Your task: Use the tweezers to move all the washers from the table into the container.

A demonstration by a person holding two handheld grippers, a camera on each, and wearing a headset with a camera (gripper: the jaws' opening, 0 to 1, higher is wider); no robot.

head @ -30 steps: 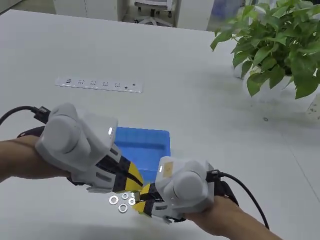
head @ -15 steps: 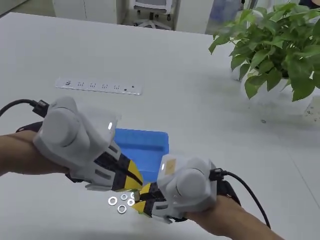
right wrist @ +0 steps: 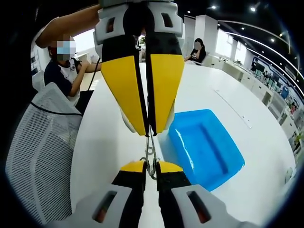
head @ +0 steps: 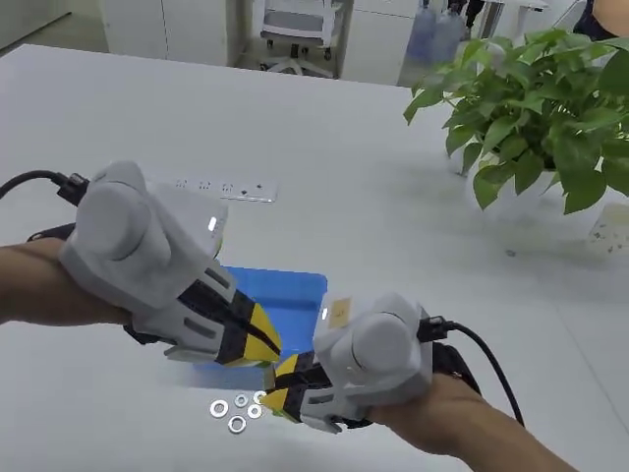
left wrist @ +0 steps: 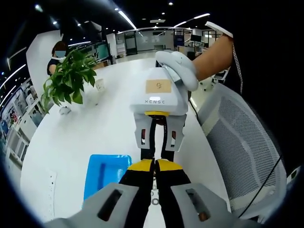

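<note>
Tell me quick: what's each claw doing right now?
Left claw: closed on the tweezers.
Right claw: closed on the same tweezers.

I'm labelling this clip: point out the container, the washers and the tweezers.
container (head: 295, 300), head view, bare blue inside.
washers (head: 237, 424), head view, nearest ring of the cluster.
tweezers (right wrist: 151, 153), right gripper view, bare metal shank.

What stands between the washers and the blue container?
Nothing visible lies on the table between the washers and the blue container. The left gripper and the right gripper, shut on the tweezers, hang just above that gap.
</note>
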